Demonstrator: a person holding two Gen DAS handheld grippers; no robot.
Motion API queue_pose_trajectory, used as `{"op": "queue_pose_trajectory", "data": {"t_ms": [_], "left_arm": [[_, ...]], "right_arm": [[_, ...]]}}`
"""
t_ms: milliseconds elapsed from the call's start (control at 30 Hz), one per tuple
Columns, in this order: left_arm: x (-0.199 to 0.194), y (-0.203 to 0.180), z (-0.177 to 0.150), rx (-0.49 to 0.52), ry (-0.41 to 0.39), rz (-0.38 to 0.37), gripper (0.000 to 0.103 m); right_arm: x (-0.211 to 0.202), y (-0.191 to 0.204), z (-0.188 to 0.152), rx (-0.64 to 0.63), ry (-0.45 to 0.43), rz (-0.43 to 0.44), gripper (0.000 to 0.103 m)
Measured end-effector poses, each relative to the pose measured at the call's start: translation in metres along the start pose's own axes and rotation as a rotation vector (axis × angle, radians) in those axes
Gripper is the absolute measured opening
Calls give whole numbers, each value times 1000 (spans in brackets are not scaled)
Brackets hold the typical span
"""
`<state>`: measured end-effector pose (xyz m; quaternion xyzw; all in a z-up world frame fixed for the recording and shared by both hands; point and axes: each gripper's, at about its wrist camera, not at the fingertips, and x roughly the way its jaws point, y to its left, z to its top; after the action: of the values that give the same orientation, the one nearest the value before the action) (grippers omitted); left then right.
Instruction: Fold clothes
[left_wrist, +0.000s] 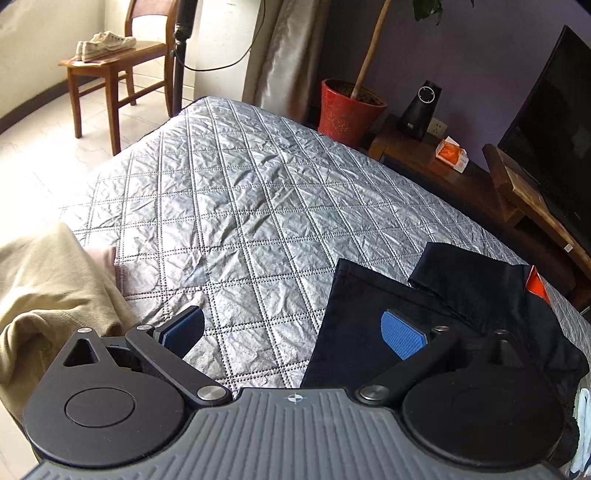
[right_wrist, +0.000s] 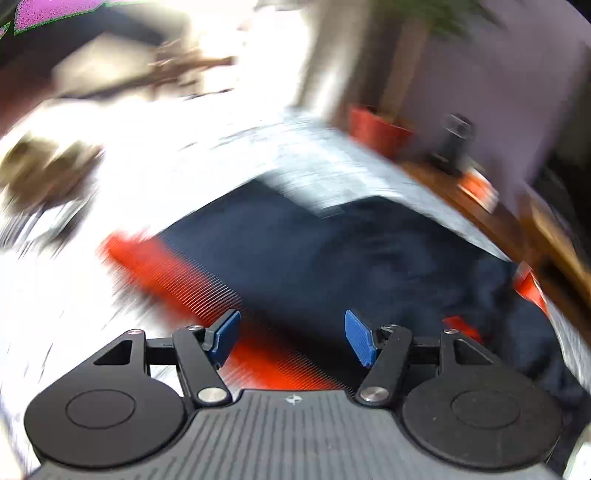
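1. Both sets of jaws stand apart with nothing pinched: the left gripper (left_wrist: 293, 334) is spread wide, its blue pads (left_wrist: 402, 334) clear of cloth; the right gripper (right_wrist: 291, 339) is about half open, empty between its pads.
2. Below the right gripper lies the dark navy garment with orange-red trim (right_wrist: 332, 254), rumpled on the near right of the silver quilted bedspread (left_wrist: 236, 199). That view is badly blurred.
3. From the left wrist view, two dark panels overlap unevenly, so I judge this garment is at most partly folded.
4. A beige fabric garment (left_wrist: 48, 288) sits bunched at the near left, unfolded.
5. Most folding seems left to do.
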<state>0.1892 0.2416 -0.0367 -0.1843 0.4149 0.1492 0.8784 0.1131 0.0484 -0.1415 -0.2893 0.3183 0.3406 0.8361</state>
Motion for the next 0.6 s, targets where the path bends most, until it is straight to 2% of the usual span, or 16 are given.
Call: {"op": "queue_pose_trajectory", "data": {"t_ms": [100,233,300,333,400,500,600], "left_arm": [[2,-1,-1,5,7,-3,103],[5,-1,-2,3,24,-11,103],[6,-3,-3,7,28,-15,103],[7,-5,-4,14,27,-15,103],[7,-7,-5,24,28,-16,103],[6,-6,-5,20,27,-16,103],[6,-2,-3,5,25,-16,103]], "right_arm": [[4,40,-14,-108,19,-56,52],[14,30,-6,-19,12,-102,55],[21,23,-4,-2,26,-85,53],[23,16,-3,17,21,-58,39],[29,5,0,79,43,-11,3],[17,-7,0,182,36,40,2],[-2,-11,-1,296,-19,153,2]]}}
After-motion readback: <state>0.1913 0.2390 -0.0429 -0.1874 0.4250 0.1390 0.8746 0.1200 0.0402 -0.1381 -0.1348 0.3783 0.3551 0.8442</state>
